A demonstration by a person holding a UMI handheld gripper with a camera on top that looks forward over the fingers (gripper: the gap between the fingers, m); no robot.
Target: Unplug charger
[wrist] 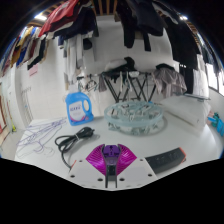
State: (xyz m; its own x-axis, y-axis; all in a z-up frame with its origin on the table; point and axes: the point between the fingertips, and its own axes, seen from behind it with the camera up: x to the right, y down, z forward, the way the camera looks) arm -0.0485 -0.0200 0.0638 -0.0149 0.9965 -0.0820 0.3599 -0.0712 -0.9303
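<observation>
My gripper [111, 151] is low over a white table [40, 150], and its magenta pads [97, 157] close in from both sides on a small purplish block, the charger [111, 149], held at the fingertips. A black cable [68, 142] lies in loose loops on the table, ahead of the fingers and to their left. A long dark strip, probably the power strip [168, 158], lies flat on the table to the right of the fingers. The charger is not touching it.
A blue detergent bottle [78, 106] stands beyond the cable. A round wire rack [135, 113] sits ahead in the middle of the table, with a folding frame [128, 82] behind it. Clothes [150, 30] hang along the back wall.
</observation>
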